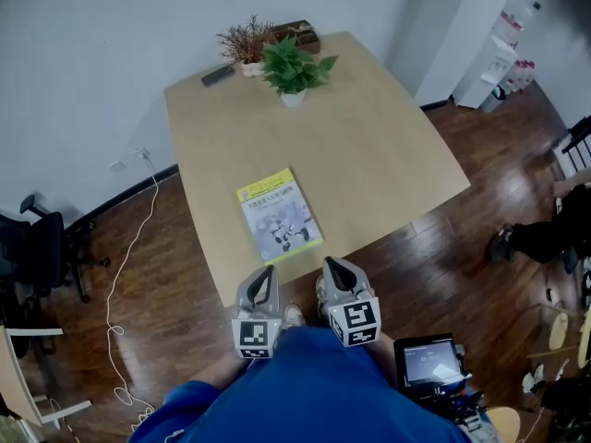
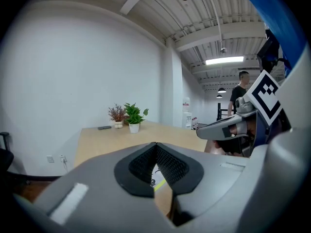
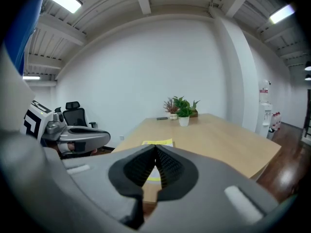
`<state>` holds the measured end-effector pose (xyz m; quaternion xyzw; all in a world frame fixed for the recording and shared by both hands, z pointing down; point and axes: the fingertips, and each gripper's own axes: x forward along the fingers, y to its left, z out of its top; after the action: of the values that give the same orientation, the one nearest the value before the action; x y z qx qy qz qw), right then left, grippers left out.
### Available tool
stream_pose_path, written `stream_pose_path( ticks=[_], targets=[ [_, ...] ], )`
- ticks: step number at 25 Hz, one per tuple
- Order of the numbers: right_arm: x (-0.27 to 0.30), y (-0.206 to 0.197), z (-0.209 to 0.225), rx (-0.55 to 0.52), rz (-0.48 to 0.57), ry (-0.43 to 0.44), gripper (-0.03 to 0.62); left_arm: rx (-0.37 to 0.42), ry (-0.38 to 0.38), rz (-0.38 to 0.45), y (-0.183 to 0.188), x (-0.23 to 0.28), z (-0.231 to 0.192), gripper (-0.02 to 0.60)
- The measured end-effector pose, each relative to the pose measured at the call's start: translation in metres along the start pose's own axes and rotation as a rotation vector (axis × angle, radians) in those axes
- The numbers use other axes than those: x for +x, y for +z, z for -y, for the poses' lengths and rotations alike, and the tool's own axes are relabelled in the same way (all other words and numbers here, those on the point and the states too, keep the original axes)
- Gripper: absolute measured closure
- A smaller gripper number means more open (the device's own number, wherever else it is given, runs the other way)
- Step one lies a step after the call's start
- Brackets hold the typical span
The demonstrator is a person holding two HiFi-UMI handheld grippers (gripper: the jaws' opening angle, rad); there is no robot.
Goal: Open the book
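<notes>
While the closed yellow-bordered book [image 1: 279, 216] lies flat on the pale wooden counter [image 1: 388, 155] at 12 o'clock, the left tool [image 1: 265, 277] and right tool [image 1: 334, 268], both pinched together and empty, should be parted before the cover edge is lifted.

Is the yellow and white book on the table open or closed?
Closed. The yellow-and-white paperback book lies flat on the light wooden table with its front cover facing up and no inside pages showing.

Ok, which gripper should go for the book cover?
Right gripper, probably: shut, it sits by the closed book's near right corner, likely the cover's free edge. Left gripper, also shut, is at the near left corner.
</notes>
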<state>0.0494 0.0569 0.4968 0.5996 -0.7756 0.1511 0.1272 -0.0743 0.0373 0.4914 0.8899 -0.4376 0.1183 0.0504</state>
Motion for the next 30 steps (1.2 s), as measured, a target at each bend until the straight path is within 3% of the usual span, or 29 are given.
stream_pose_path(
  ticks=[10,30],
  targets=[
    [0.072,-0.006,0.044,0.003,-0.066,0.061,0.591,-0.014,0.063,-0.094,-0.012,0.062,-0.023,0.574],
    [0.179,-0.057,0.073,0.067,-0.277,0.223,0.591,-0.009,0.162,-0.278,-0.042,0.108,-0.042,0.574]
  ],
)
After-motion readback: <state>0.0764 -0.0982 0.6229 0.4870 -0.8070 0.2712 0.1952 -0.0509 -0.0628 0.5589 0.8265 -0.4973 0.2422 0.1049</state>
